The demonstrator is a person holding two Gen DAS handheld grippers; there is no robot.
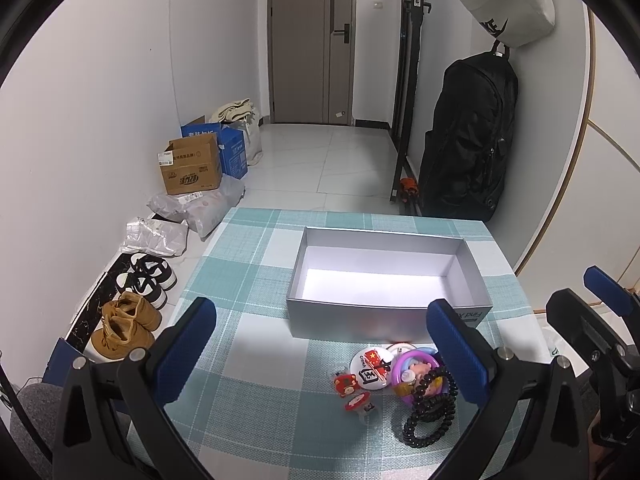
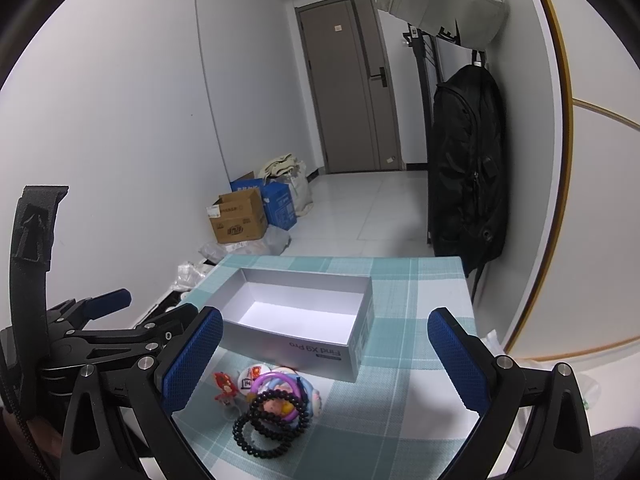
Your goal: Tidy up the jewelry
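Observation:
An open, empty silver box [image 1: 384, 280] stands on the teal checked tablecloth [image 1: 256, 360]; it also shows in the right wrist view [image 2: 296, 320]. In front of it lies a small pile: a black bead bracelet [image 1: 430, 412] [image 2: 272, 420], a purple ring toy [image 1: 412, 364] [image 2: 276, 384], a round China badge [image 1: 372, 364], and small red charms [image 1: 346, 384] [image 2: 224, 390]. My left gripper [image 1: 320, 348] is open and empty above the pile. My right gripper [image 2: 324, 356] is open and empty, just right of the pile.
Shoes [image 1: 132, 312], cardboard boxes [image 1: 192, 168] and plastic bags [image 1: 192, 208] lie on the floor left of the table. A black backpack [image 1: 468, 136] hangs at the right wall. A door [image 1: 312, 40] is at the far end.

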